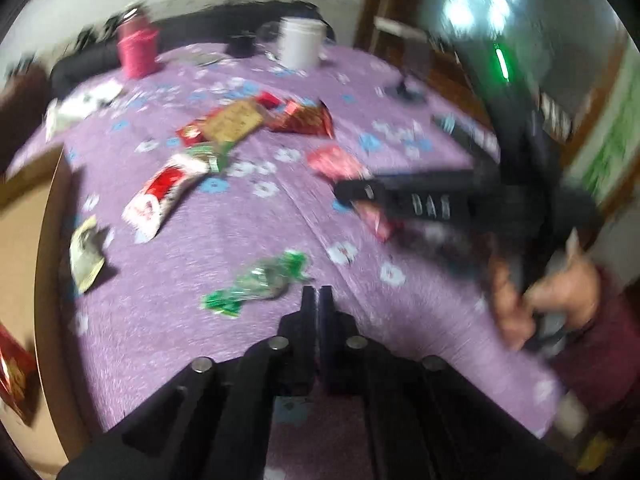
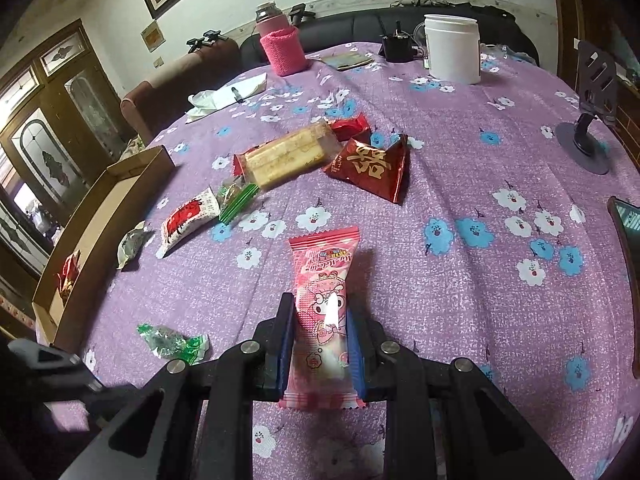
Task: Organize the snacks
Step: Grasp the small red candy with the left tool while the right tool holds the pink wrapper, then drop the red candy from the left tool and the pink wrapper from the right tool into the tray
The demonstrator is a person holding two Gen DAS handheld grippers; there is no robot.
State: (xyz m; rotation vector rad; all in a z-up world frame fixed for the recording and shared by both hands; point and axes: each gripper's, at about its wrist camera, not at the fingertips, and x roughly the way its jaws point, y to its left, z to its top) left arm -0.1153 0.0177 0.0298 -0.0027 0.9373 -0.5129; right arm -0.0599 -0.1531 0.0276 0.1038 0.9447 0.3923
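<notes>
My right gripper (image 2: 320, 312) is shut on a pink snack packet (image 2: 324, 304) and holds it just above the purple floral tablecloth (image 2: 460, 184). My left gripper (image 1: 317, 300) is shut and empty, near a green candy wrapper (image 1: 260, 280). The right gripper (image 1: 352, 192) also shows in the blurred left wrist view with the pink packet (image 1: 336, 162). Loose snacks lie mid-table: a biscuit pack (image 2: 286, 156), a red triangular packet (image 2: 372, 164), a red-and-white packet (image 2: 188, 220), a green striped candy (image 2: 236, 200), a green wrapper (image 2: 172, 342). A cardboard box (image 2: 120, 184) at the left edge holds a red snack (image 2: 68, 276).
A pink-sleeved bottle (image 2: 282, 44), white jar (image 2: 452, 48), black cup (image 2: 396, 46), paper with pen (image 2: 232, 94) stand at the far side. A phone stand (image 2: 588, 120) and a phone (image 2: 628, 240) are at the right. A sofa (image 2: 180, 76) is behind.
</notes>
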